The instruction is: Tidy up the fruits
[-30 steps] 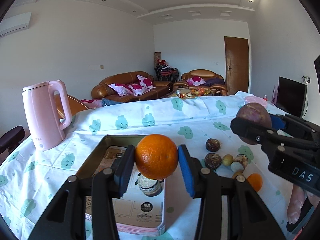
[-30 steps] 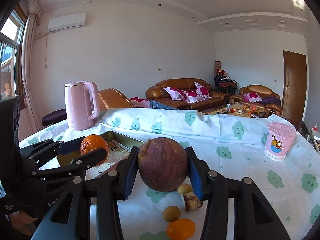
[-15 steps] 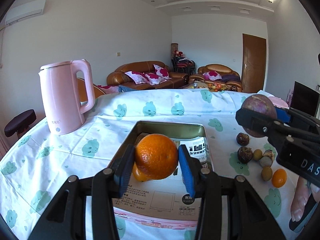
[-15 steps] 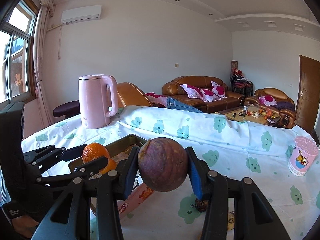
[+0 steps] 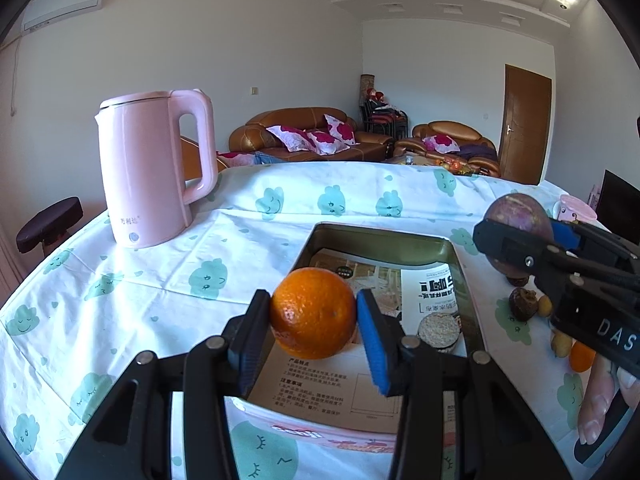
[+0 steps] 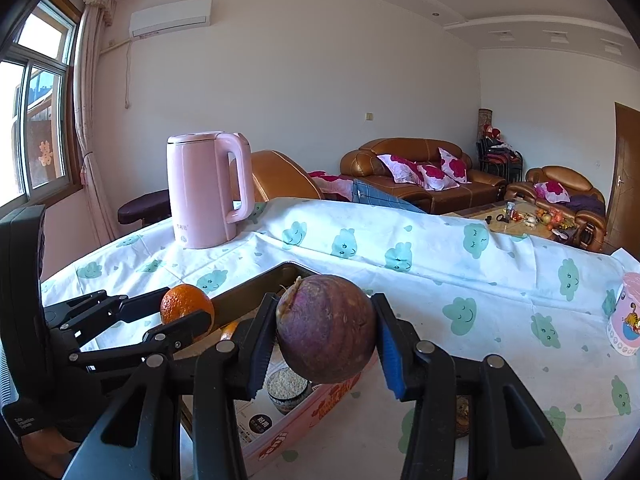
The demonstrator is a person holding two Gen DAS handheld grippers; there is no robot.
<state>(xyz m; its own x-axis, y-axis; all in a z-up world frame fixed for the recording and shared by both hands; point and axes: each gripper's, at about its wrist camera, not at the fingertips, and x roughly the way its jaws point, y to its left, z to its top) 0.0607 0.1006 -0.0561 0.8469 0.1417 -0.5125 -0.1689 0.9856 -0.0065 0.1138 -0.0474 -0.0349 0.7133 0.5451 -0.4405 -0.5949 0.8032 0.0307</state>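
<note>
Left of the tin box [image 5: 384, 240], on the cloud-print cloth, we see the pink kettle [image 5: 148, 168] standing upright and well apart from our work. Over the box's near half we hold the left gripper [image 5: 314, 316], clamped on the orange [image 5: 314, 312], which sits squarely between the two blue pads and hangs above the printed paper lining the box floor. Just right of the orange inside the box sits a small round jar [image 5: 438, 330] with a grainy top, and a sliver of something orange shows below our fruit in the right wrist view, perhaps a second orange, though it is too hidden for us to be sure.

Right of the box we hold the right gripper [image 6: 326, 330], squeezed on the purple passion fruit [image 6: 326, 328], raised above the box's right wall and near corner. Further right of the box, loose on the cloth, lie the small fruits [image 5: 524, 304] not yet sorted.

We judge the main risk to be crowding: both grippers hover close over the same box, so lowering together could knock their frames. Dropping the orange from this height could also let it roll into the jar, or bounce off whatever lies beneath. The passion fruit, hanging near the wall, might catch the rim and tumble outside onto the cloth.
</note>
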